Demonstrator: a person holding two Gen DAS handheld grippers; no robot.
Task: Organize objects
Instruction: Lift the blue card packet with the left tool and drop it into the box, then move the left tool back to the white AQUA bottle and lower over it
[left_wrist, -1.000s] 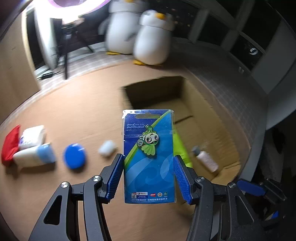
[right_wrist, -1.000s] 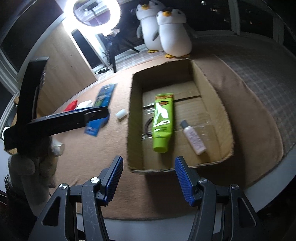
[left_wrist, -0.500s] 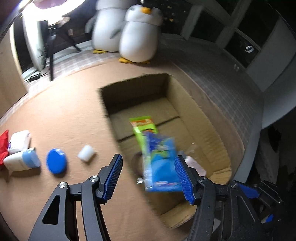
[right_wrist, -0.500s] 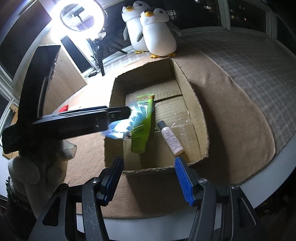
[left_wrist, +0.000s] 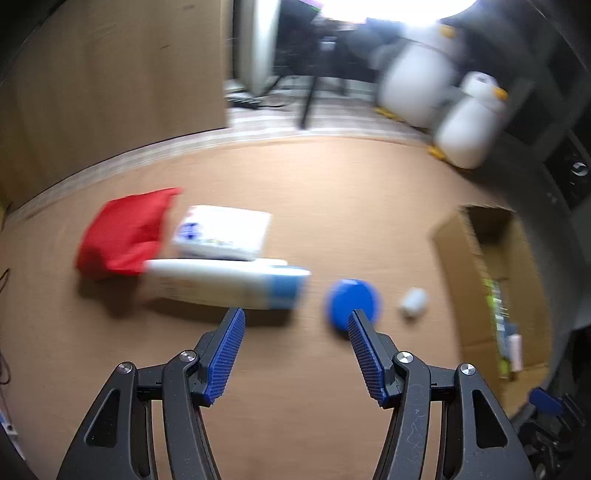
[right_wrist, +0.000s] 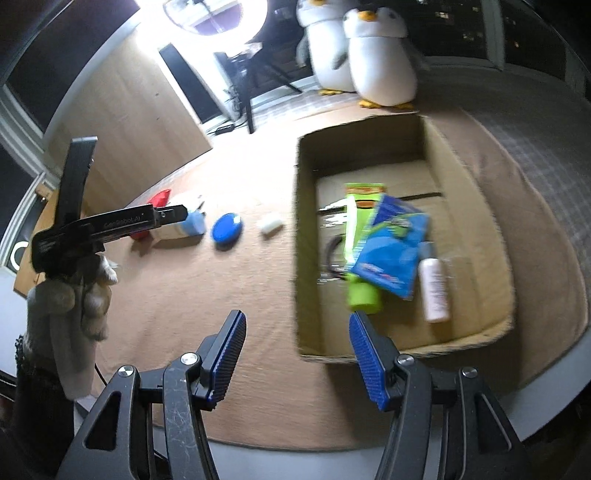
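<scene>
My left tongs (left_wrist: 295, 321) and right tongs (right_wrist: 295, 325) both stand spread and empty over the tan mat (right_wrist: 192, 295). The cardboard box (right_wrist: 476, 206) at 2 o'clock holds the blue card (right_wrist: 391, 251); a ring light (right_wrist: 214, 14) glares at 11.

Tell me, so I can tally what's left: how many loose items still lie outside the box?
5, in a row: red cloth, white packet, white tube, blue lid, small white piece.
</scene>
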